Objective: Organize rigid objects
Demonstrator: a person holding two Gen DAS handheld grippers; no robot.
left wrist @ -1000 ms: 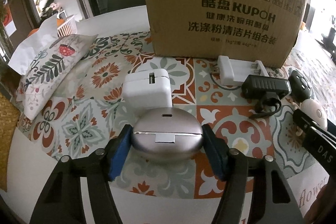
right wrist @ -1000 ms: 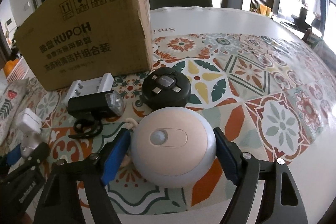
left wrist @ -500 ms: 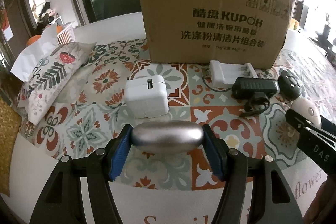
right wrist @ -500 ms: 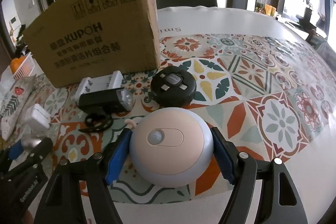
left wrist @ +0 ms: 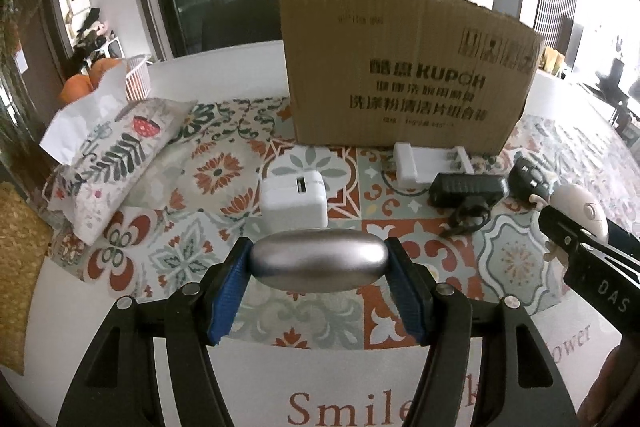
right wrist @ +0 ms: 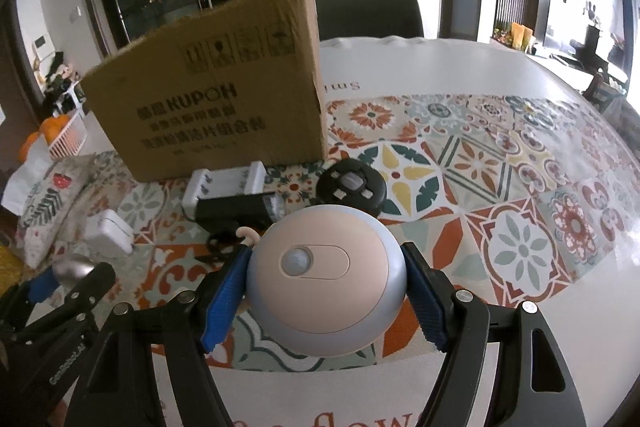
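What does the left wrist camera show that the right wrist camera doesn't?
Only the left wrist view shows the silver oval case head-on, clamped in the left hand-held gripper. Only the right wrist view shows the round sensor light full-face in the right hand-held gripper, plus a dark chair. Both show the cardboard box and white charger.

box [left wrist: 404, 67] behind battery holder [left wrist: 416, 165] | adapter [left wrist: 294, 201] left of torch [left wrist: 466, 189] (all on tablecloth [left wrist: 192, 187])
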